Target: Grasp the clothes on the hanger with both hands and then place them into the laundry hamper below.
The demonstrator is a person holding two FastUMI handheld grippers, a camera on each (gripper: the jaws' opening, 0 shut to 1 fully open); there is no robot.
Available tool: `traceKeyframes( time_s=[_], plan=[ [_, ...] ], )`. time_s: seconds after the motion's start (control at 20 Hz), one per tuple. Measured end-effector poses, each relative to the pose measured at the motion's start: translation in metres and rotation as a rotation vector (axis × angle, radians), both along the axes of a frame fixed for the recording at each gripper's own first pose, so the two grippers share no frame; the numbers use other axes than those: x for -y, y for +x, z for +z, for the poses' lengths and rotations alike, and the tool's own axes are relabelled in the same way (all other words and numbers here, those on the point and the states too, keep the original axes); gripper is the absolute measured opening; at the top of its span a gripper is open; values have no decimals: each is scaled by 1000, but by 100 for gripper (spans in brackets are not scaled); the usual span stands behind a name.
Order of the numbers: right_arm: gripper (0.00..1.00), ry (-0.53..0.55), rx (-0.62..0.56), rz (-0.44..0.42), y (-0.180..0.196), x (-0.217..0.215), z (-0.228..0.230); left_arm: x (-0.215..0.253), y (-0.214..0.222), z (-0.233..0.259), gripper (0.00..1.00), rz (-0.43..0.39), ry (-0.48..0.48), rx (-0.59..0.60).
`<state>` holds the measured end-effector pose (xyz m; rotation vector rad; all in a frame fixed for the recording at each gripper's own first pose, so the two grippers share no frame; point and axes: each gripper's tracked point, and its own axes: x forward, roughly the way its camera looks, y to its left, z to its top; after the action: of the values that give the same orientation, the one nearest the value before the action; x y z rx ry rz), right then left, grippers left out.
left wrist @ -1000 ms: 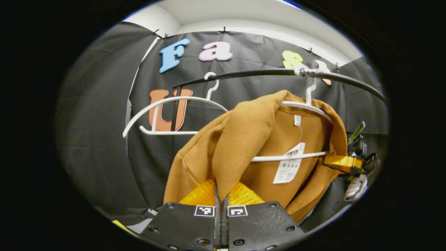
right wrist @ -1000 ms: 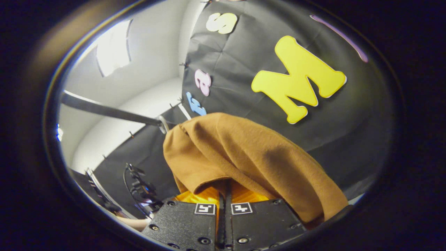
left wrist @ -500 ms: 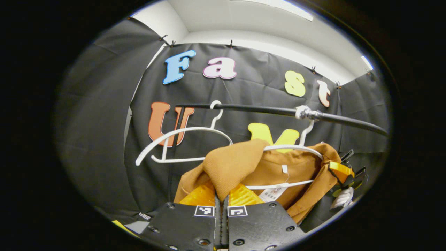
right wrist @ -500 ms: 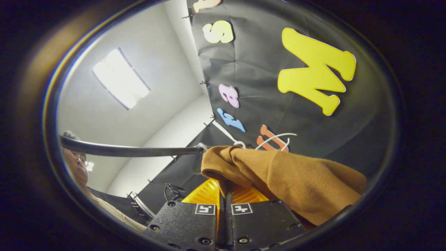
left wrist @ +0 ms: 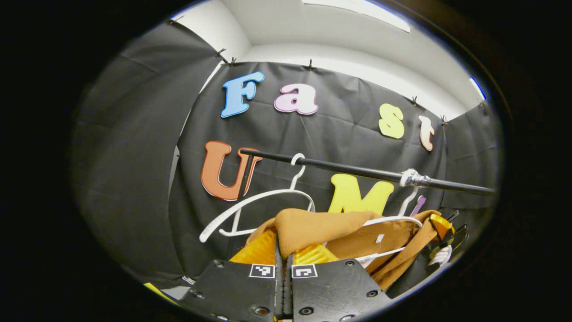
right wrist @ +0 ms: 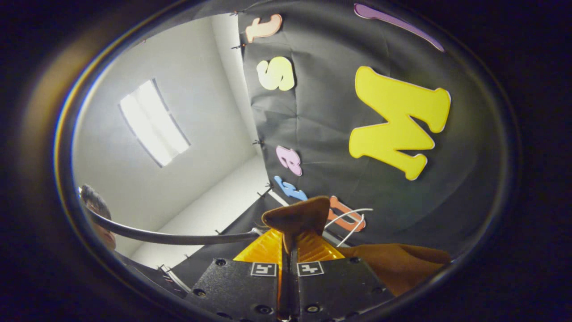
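Both claws, left claw and right claw, pinch the brown top; it could snag the white hanger at 3 o'clock.

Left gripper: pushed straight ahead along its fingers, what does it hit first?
The brown garment it already pinches bunches right ahead of the left gripper. Beyond it, probably the empty white hanger and black rail; depth is unclear.

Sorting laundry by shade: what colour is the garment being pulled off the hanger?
Plain camel-brown fabric garment, best seen in the left gripper view.
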<state>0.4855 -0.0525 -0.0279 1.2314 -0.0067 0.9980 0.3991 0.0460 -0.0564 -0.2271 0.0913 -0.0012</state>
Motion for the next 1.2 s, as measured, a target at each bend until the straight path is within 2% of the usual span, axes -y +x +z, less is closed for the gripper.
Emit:
traceKeyframes(
  time_s=[0.2,0.4,0.45,0.5,0.6,0.65,0.7,0.75,0.8,0.85,0.9,0.95,1.1,1.2],
  plan=[
    [3,-54,-2,-65,11,7,0,-5,15,-3,5,-34,24,-39],
    [3,-175,1,-187,24,15,-9,-5,22,-20,5,-63,57,-99],
    [3,-200,1,-209,28,18,-12,-4,23,-26,5,-72,50,-113],
    [3,-213,-7,-217,31,19,-12,-3,25,-30,0,-84,23,-119],
    [3,-200,-36,-225,36,23,-14,0,28,-38,0,-108,-55,-133],
    [4,-191,-50,-226,38,24,-14,3,29,-41,5,-121,-92,-136],
    [3,-192,-59,-238,40,27,-17,4,29,-43,5,-127,-108,-142],
    [4,-209,-65,-258,42,28,-20,6,29,-45,0,-133,-104,-143],
    [3,-236,-73,-285,45,29,-25,8,30,-47,5,-141,-88,-150],
    [3,-267,-77,-313,48,31,-28,10,29,-49,5,-148,-73,-152],
    [3,-290,-75,-339,49,32,-28,13,29,-48,0,-158,-59,-150],
    [3,-301,-78,-348,50,33,-27,14,29,-48,5,-163,-49,-151],
    [3,-168,-37,-228,29,29,2,11,29,-36,0,-157,-49,-120],
    [3,-159,2,-209,25,30,7,13,29,-27,0,-166,-63,-102]
  ],
)
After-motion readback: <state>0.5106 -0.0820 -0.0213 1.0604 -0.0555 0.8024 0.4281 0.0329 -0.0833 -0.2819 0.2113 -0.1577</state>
